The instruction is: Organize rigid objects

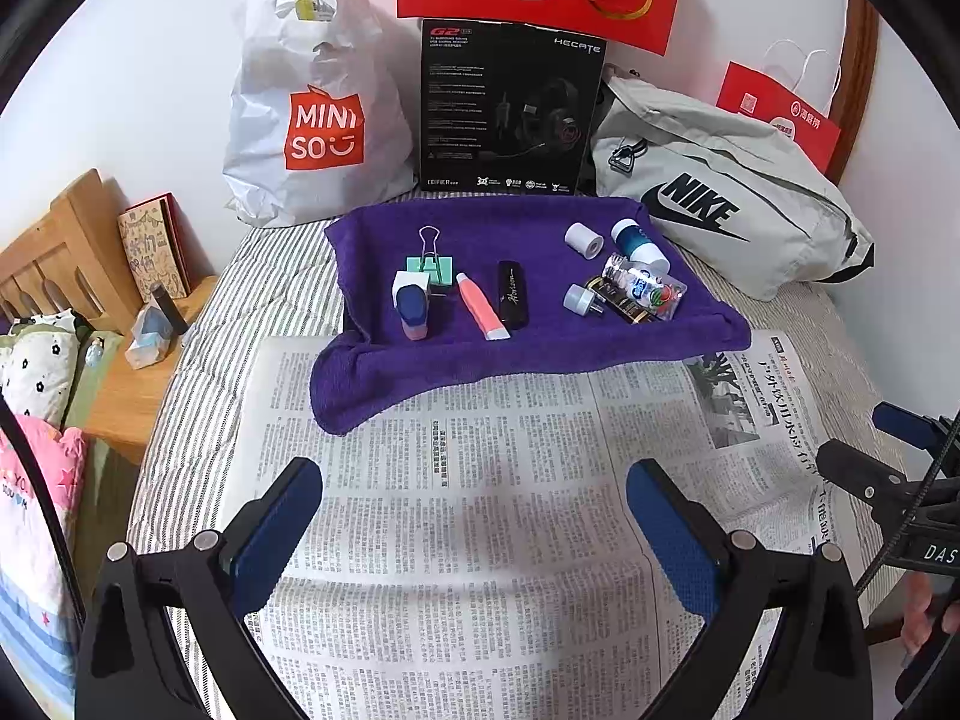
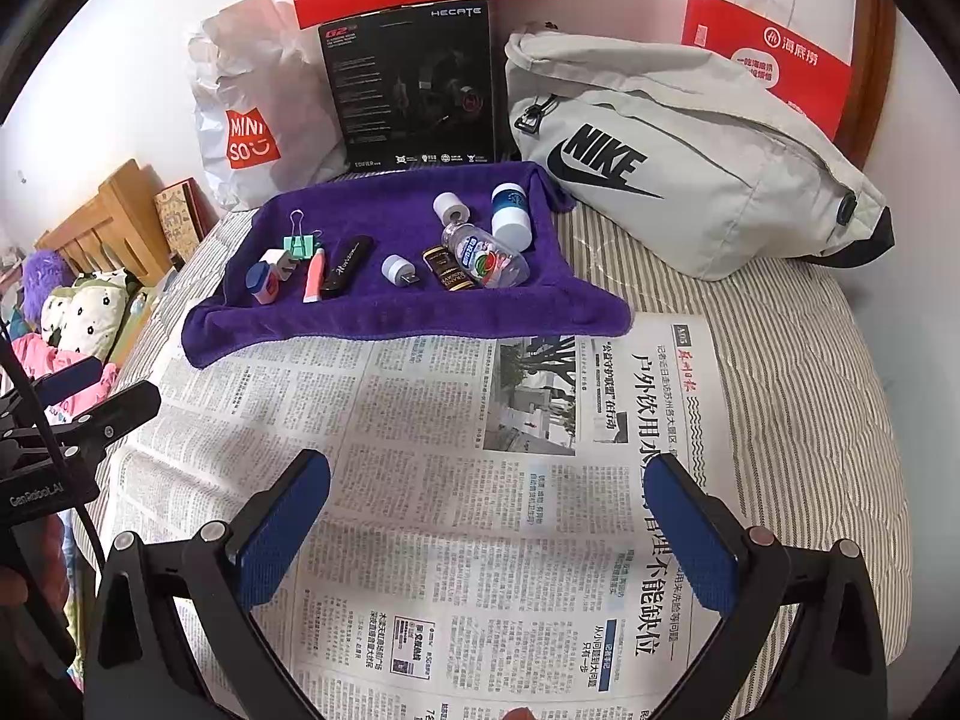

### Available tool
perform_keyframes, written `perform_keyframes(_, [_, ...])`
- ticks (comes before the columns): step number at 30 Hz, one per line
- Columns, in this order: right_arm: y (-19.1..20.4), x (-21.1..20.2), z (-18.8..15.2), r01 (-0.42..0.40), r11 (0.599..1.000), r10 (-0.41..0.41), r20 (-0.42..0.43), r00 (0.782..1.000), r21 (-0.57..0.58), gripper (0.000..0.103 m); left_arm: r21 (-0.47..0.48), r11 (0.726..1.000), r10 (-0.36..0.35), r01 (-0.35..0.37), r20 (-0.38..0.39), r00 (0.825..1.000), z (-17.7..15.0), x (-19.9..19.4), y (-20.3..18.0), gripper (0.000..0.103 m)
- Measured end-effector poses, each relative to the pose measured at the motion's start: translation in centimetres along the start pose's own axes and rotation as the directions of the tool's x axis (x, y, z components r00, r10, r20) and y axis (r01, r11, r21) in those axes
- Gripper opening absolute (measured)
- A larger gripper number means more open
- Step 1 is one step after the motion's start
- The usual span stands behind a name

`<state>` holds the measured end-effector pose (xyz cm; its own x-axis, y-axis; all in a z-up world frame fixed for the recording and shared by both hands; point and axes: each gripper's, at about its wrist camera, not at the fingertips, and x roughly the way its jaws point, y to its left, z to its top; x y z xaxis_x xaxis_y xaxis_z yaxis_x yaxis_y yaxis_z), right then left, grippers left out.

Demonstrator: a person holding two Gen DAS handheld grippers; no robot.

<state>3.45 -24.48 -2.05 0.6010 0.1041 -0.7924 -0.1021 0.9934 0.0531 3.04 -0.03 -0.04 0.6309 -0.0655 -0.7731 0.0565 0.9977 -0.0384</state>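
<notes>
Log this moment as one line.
left gripper: open, empty | right gripper: open, empty | both over newspaper | small items untouched on purple towel

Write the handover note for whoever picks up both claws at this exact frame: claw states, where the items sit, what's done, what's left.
Left claw: open, empty, over the newspaper.
Right claw: open, empty, over the same newspaper.
Items: all on the purple towel. Left group: green binder clip, blue-and-white eraser, pink tube, black case. Right group: white roll, blue-and-white bottle, clear bottle lying across a dark packet, small plug adapter.
Done: nothing grasped; nothing on the newspaper.
Left: seemingly all the sorting.
</notes>
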Motion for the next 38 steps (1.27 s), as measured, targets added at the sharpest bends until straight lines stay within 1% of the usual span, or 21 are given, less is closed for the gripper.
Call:
perform_keyframes(7, [0.1,0.0,-0.1,0.01,1.0,-0.01,0.004,1.0,-0.006,0.103,-0.005,1.0,0.0,0.0,-0.003,1.0,0.0,0.1,0.2,0.103])
perform_keyframes(27, [-0.1,0.2,-0.1,0.003,1.0,-0.003,0.004,1.0,-0.003,0.103,-0.018,1.0,-0.004,0.003,-0.007,1.0,0.1,0.7,0.6,0.103])
perform_keyframes(33, [-0.3,1.0,-0.2,-0.03,0.999,0.03,-0.006,1.0,0.013,0.103,-0.025,1.0,-0.019,0.019,-0.002,1.0,0.5,1.3,0.3,0.103])
perform_keyframes(38, [-0.5,3.0,-0.3,-0.004,1.0,0.004,-0.034,0.999,0.004,0.103,-0.024,1.0,-0.016,0.017,0.005,1.0,0.7,2.2,0.1,0.103])
